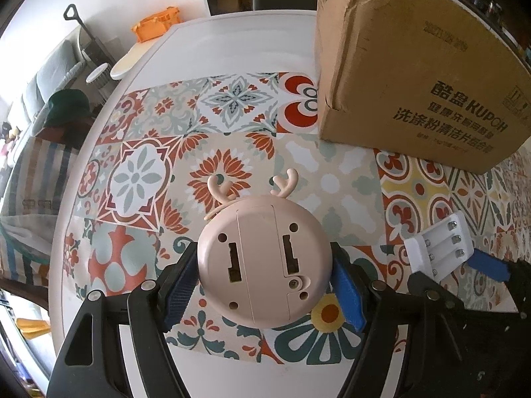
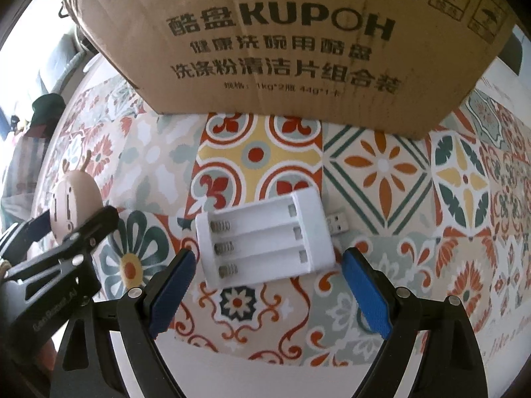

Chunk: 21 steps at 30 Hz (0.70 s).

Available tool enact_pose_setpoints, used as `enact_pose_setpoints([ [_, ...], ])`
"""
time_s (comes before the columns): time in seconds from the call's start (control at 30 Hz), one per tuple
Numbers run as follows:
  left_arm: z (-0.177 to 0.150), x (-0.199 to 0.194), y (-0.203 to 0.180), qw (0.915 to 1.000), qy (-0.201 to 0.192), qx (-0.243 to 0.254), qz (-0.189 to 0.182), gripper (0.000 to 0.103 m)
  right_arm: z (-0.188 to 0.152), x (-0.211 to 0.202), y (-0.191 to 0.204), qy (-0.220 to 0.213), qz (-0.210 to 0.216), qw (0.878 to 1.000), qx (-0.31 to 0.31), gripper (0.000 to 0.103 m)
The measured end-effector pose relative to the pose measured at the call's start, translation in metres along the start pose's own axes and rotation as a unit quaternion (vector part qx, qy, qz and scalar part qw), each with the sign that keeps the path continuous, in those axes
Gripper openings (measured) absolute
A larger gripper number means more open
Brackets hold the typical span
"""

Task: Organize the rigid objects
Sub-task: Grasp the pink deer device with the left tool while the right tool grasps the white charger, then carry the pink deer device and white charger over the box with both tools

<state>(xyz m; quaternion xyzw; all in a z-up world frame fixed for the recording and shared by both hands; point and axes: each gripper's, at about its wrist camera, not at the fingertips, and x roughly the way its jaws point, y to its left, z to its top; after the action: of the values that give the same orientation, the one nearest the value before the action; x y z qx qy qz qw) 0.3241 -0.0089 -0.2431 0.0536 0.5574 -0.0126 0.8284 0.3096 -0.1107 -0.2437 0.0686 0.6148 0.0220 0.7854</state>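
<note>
Clamping the pink deer-antlered gadget for boxing, the left tongs grip its rim while the right tongs stand wide and empty around the white battery charger.

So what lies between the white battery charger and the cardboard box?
Only bare patterned mat between charger and box, in the right wrist view.

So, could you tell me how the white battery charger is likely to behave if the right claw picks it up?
The white battery charger looks like rigid moulded plastic, so it should stay stiff. Its three bays are empty, so it is probably light. Its flat, smooth sides may slip against the pads, and the USB plug at its far end could snag.
</note>
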Motion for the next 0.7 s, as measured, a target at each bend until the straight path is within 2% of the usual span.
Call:
enact_pose_setpoints([
  [0.2, 0.0, 0.0, -0.002, 1.0, -0.001, 0.003, -0.003, 0.074, -0.001, 0.0, 0.006, -0.006, 0.002, 1.0, -0.008, 0.079],
  [0.7, -0.007, -0.02, -0.017, 0.9996, -0.015, 0.023, -0.012, 0.074, -0.021, -0.028, -0.027, -0.037, 0.026, 0.999, 0.007, 0.078],
])
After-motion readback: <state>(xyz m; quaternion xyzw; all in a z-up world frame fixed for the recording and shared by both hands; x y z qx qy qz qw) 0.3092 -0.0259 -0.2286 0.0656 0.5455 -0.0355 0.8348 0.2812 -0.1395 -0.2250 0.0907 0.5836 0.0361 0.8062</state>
